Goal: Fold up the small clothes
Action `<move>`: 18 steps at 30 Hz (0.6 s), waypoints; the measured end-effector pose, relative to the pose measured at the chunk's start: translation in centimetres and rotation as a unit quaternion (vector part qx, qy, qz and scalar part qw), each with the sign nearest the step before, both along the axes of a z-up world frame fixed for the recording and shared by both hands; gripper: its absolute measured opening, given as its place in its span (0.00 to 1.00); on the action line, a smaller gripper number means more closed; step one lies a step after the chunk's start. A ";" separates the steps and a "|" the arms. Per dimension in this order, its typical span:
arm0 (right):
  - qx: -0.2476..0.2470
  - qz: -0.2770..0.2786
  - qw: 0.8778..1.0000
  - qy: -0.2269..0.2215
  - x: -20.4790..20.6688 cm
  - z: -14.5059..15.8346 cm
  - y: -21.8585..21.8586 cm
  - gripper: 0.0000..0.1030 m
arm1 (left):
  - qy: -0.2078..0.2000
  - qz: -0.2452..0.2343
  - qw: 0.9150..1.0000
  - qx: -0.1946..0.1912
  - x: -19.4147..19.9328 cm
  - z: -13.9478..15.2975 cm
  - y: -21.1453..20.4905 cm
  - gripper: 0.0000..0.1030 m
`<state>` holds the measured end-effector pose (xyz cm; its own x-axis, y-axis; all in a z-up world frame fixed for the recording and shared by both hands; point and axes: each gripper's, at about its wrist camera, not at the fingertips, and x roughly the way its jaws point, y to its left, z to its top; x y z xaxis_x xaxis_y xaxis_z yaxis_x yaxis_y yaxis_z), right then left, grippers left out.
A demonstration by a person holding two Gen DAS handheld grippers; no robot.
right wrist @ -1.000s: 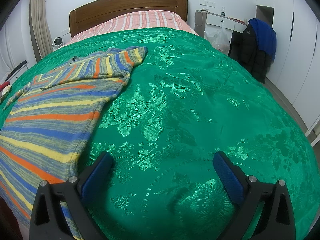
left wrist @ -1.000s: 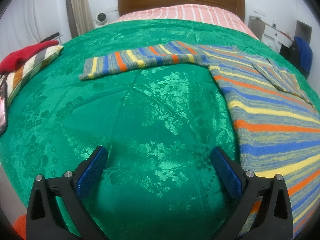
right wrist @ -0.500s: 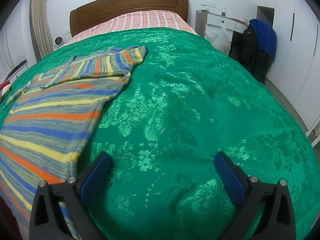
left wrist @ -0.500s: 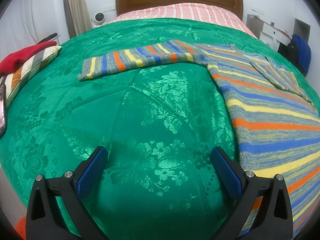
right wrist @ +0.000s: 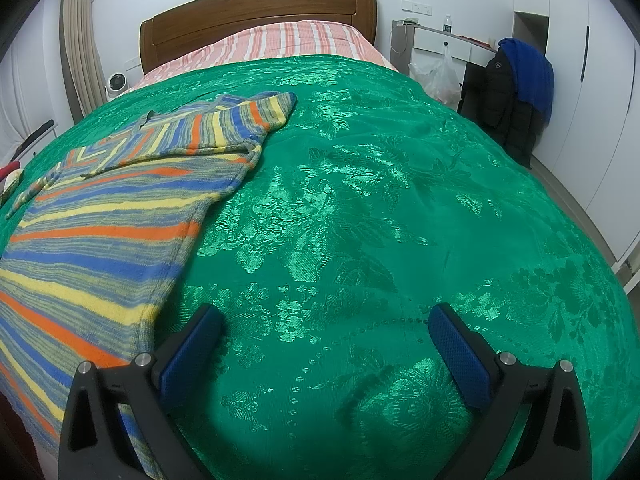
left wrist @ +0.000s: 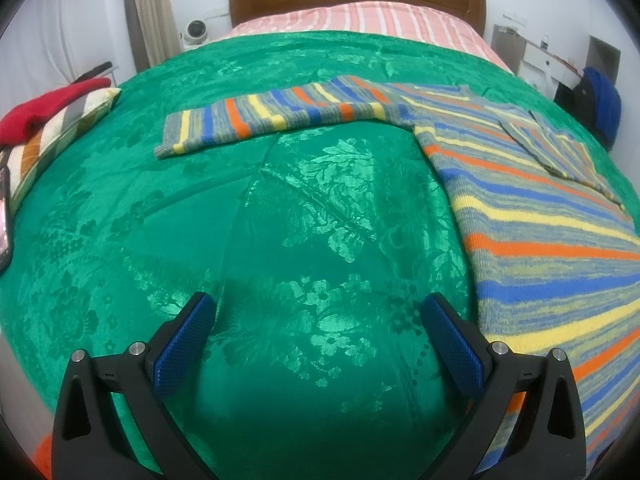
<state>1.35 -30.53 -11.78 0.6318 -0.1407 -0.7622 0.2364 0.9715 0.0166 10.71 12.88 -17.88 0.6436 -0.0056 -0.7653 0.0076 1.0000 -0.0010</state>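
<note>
The sweater [left wrist: 520, 208] lies flat on the bed [left wrist: 280, 220], to the right of the left hand-held gripper [left wrist: 316, 332] and to the left of the right hand-held gripper [right wrist: 326, 338]. One sleeve [left wrist: 272, 118] stretches out ahead of the left hand-held gripper; the other sleeve [right wrist: 224, 128] lies folded across the chest. A pillow [left wrist: 52, 136] sits far left, the headboard [right wrist: 256, 16] beyond.

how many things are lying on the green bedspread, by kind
striped sweater: 1
striped cushion: 1
red cloth on the cushion: 1
phone, partly cut off at the edge: 1
total: 4
</note>
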 end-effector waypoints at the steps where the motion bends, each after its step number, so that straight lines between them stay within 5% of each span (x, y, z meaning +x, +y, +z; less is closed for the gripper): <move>1: 0.000 0.000 1.000 0.000 0.0 0.0 0.0 1.00 | 0.004 -0.001 1.000 0.000 0.0 0.1 0.1 1.00; 8: -0.001 0.000 1.000 0.000 0.0 0.0 0.0 1.00 | 0.020 -0.020 0.999 -0.025 2.9 4.1 3.6 1.00; 12: 0.000 -0.001 1.000 0.000 0.0 0.0 0.0 1.00 | 0.011 0.047 0.997 -0.062 7.1 6.5 10.9 1.00; 15: -0.001 0.000 1.000 0.000 0.1 0.0 0.1 1.00 | 0.035 0.096 0.988 -0.117 9.6 5.6 15.4 0.99; 18: -0.002 0.000 1.000 0.000 0.1 0.0 0.1 1.00 | 0.060 0.094 0.981 -0.158 11.9 3.9 16.9 0.99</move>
<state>1.40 -30.48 -11.80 0.6318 -0.1434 -0.7617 0.2365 0.9715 0.0133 22.58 29.83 -14.03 0.5621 -0.1440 -0.8144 -0.1956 0.9337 -0.3000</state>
